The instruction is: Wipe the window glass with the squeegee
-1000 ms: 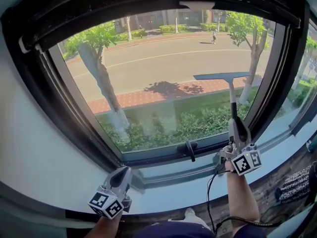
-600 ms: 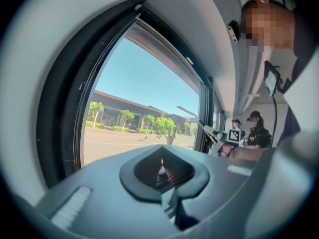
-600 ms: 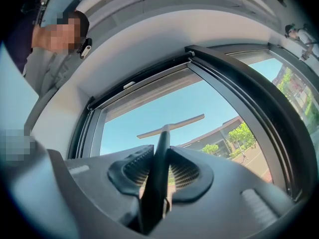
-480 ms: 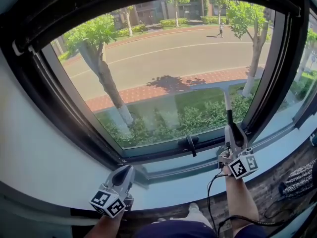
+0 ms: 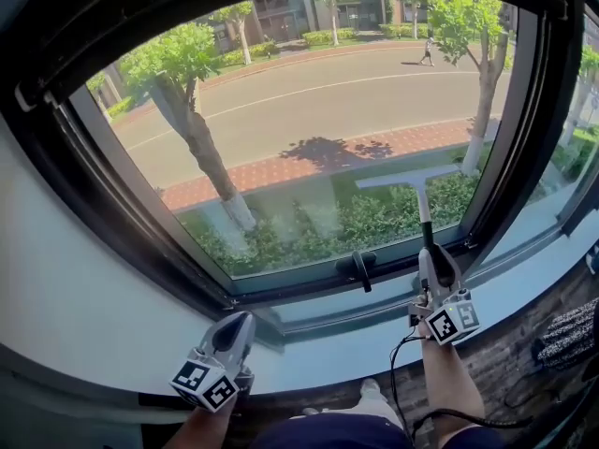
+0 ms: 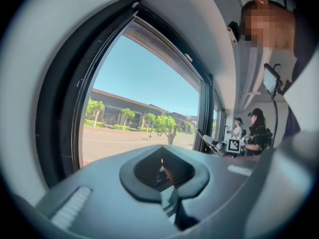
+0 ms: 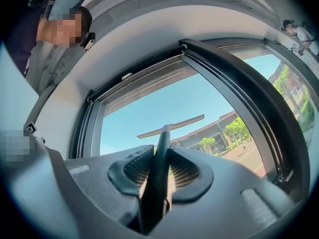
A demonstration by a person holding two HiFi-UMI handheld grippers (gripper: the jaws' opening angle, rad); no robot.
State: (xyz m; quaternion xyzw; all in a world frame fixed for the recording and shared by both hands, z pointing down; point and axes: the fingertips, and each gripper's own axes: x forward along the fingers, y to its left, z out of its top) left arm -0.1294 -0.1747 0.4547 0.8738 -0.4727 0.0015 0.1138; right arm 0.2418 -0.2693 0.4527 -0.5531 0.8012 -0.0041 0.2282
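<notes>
One wide window pane (image 5: 309,129) in a dark frame (image 5: 122,195) rises above a pale sill (image 5: 328,358), with a black latch (image 5: 358,269) at its bottom edge. The right gripper (image 5: 429,255) is clamped on the dark handle of the squeegee (image 5: 418,195), whose thin pale blade lies slightly tilted across the pane's lower right. The left gripper (image 5: 239,330), low by the sill, has its jaws together on nothing.

Dark-framed window (image 5: 309,148), white wall (image 5: 65,288), sunlit street (image 5: 328,101) outside
</notes>
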